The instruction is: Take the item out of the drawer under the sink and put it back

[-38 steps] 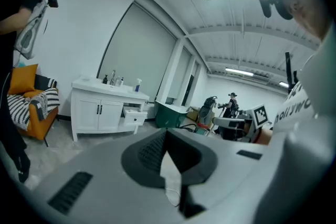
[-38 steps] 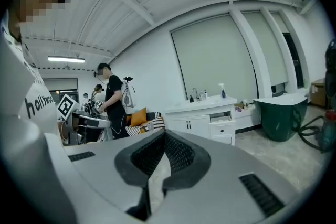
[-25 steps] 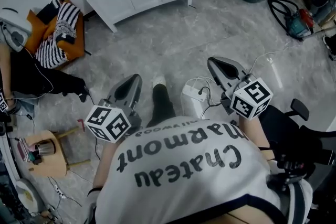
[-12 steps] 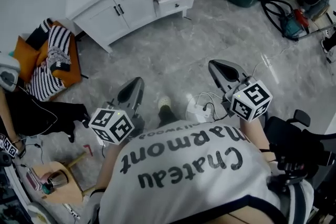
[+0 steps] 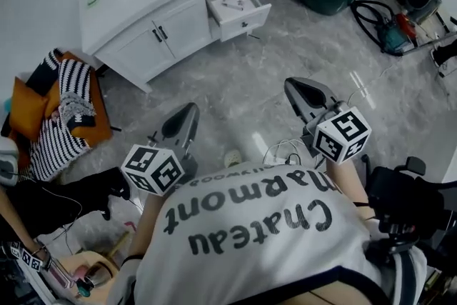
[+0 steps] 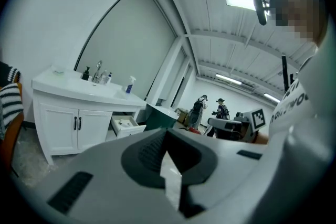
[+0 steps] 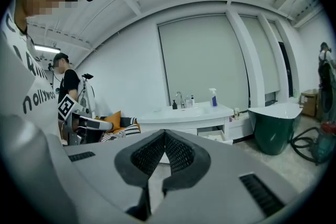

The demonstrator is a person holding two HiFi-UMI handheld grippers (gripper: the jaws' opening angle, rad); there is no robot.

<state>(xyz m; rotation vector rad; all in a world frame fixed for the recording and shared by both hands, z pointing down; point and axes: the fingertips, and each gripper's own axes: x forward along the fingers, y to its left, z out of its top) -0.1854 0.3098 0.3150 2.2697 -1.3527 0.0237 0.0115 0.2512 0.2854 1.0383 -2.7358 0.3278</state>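
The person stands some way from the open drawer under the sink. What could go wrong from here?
1. White cables lie on the floor close to the person's feet; a step toward the sink could catch them.
2. The left gripper and the right gripper both have their fingers shut and empty. If they do not open in time, they could push the small item around in the drawer.
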